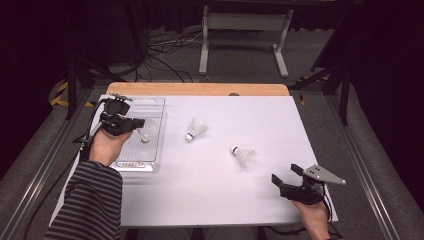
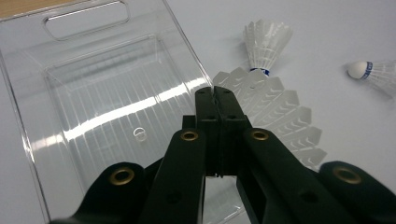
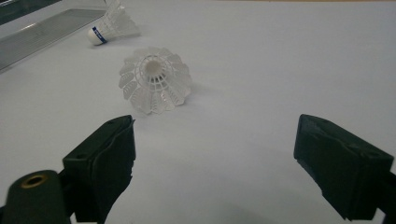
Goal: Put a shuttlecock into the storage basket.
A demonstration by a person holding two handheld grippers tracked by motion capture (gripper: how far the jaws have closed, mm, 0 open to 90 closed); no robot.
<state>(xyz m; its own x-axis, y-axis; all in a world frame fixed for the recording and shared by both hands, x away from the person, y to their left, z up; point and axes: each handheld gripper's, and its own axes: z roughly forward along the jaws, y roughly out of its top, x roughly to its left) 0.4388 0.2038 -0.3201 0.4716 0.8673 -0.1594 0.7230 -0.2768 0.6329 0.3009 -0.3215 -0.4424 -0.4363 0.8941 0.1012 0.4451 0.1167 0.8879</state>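
**Over the tray: shuttlecock pinched, two loose**

At the table's near right edge your right gripper [image 1: 286, 176] rests, jaws wide, nothing between them. Beyond it lie two shuttlecocks [image 1: 244, 155] [image 1: 196, 128] on the white table [image 1: 225, 200]. Farther left, your left gripper [image 1: 140, 123] pinches a third shuttlecock [image 2: 275, 116] by its skirt over the clear plastic tray [image 1: 155, 102].

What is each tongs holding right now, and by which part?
Left tongs: shut on a shuttlecock, pinching the feather skirt's edge, over the clear tray. Right tongs: open, holding nothing.
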